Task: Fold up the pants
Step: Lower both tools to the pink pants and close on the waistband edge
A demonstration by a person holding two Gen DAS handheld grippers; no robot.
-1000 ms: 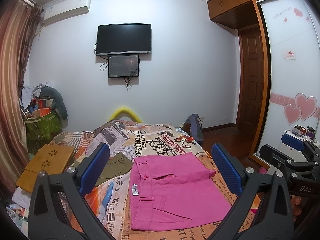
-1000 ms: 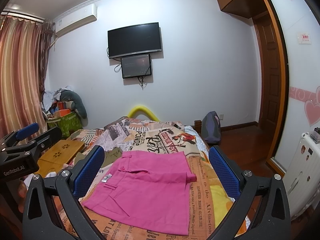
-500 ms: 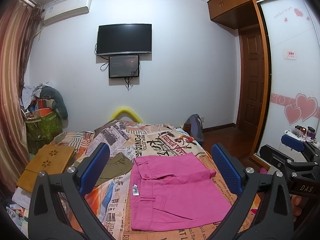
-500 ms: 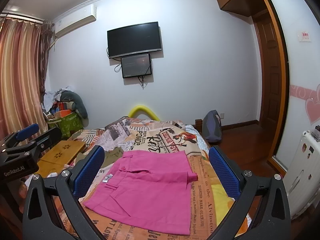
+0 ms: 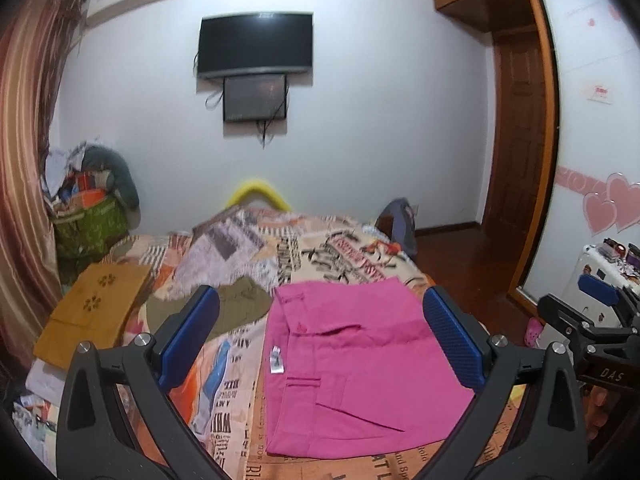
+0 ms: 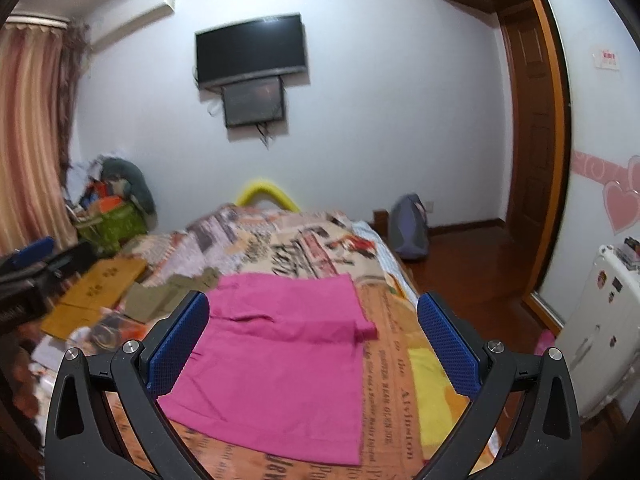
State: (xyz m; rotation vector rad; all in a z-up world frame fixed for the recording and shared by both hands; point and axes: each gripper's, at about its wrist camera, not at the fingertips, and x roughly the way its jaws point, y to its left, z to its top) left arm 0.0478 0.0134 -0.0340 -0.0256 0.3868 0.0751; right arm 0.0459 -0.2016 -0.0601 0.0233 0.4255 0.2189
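Pink pants (image 5: pixel 352 364) lie folded into a flat rectangle on the bed, a white label showing near the left edge; in the right wrist view the pink pants (image 6: pixel 280 356) show a small fold sticking out at the right. My left gripper (image 5: pixel 320 332) hovers open above and in front of them, holding nothing. My right gripper (image 6: pixel 314 340) is also open and empty, over the pants. The right gripper (image 5: pixel 600 320) appears at the far right of the left wrist view, the left gripper (image 6: pixel 28 276) at the far left of the right wrist view.
The bed (image 5: pixel 320 248) carries a newspaper-print cover. An olive garment (image 5: pixel 240 304) lies left of the pants, beside a wooden lap tray (image 5: pixel 96 312). A cluttered green bag (image 5: pixel 88 224) stands at the left wall. A white appliance (image 6: pixel 600 328) and wardrobe sit right.
Both grippers have tipped slightly down and nearer the pants, the right view swinging a little left with motion blur. The pants have not moved.
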